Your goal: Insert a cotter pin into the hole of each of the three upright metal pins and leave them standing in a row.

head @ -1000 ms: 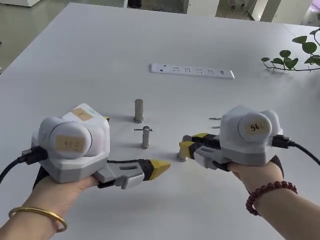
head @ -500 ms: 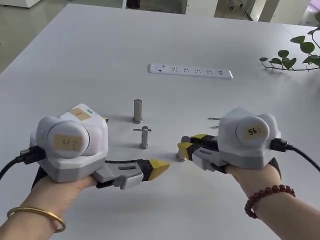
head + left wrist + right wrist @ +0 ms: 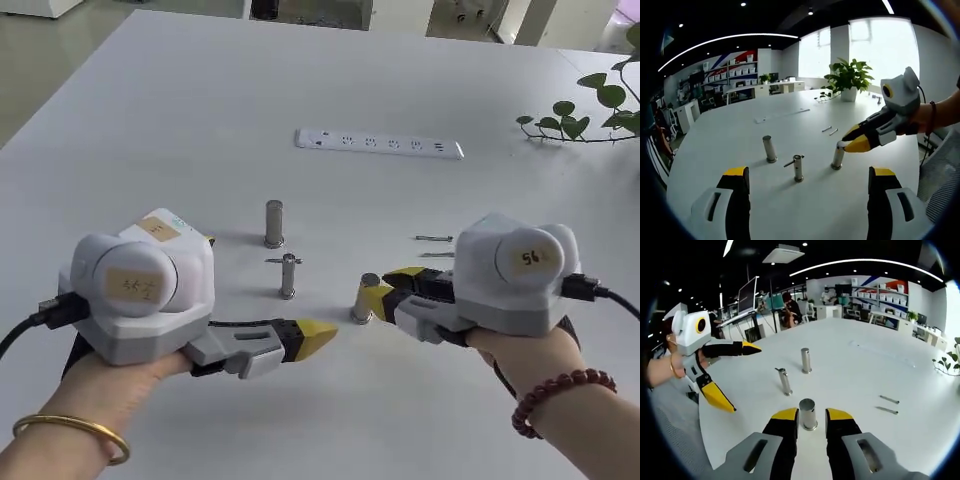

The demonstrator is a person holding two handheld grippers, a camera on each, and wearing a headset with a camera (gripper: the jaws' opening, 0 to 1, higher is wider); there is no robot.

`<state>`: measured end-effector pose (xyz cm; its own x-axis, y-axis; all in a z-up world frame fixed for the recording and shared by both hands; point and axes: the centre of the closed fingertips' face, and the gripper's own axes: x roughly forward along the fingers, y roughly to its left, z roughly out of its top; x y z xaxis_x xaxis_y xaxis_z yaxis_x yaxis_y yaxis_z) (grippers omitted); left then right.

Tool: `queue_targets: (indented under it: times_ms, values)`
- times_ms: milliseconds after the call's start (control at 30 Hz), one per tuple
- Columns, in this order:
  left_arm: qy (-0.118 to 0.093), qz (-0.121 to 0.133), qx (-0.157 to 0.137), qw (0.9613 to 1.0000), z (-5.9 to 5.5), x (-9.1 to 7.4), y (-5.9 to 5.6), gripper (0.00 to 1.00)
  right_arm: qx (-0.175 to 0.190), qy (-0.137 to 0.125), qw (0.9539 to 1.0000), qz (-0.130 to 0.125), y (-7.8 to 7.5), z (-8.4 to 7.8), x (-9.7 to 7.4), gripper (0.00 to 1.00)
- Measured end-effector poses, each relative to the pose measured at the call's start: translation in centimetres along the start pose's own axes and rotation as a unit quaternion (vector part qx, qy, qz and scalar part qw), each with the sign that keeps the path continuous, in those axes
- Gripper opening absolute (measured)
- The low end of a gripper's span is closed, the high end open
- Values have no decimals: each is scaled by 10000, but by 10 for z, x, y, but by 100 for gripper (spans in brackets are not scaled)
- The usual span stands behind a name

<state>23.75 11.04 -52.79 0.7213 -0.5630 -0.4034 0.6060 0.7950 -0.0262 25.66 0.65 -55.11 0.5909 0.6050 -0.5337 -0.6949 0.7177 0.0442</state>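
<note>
Here the right gripper (image 3: pixel 385 286) has its jaws slightly parted just beside the nearest pin (image 3: pixel 364 298), while the left gripper (image 3: pixel 316 336), near that pin, has its jaws spread wide.

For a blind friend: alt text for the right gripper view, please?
The right gripper flanks the nearest upright metal pin on a white table; beyond it, the middle pin carries a cotter pin and the far pin stands bare.
</note>
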Motion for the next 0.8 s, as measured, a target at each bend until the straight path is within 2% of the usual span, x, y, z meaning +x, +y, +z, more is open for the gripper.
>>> queue_targets:
  times_ms: [267, 433, 533, 633, 800]
  values:
    - [14, -14, 22, 10000, -1, 0, -1, 99, -265, 132, 9994, 160, -10, 6, -14, 16]
    - [-15, -38, 40, 10000, 1, 0, -2, 99, -494, 241, 9982, 233, -25, 8, -21, 16]
    - [-17, -46, 54, 10000, 0, 1, -2, 99, -749, 477, 9958, 228, -34, 3, -23, 16]
    - [-18, -38, 96, 9999, 0, 1, -1, 99, -750, 590, 9952, 205, -40, 0, -21, 16]
    - [26, -72, 78, 9999, -2, 1, -2, 98, -963, 844, 9917, 141, -55, -7, -20, 16]
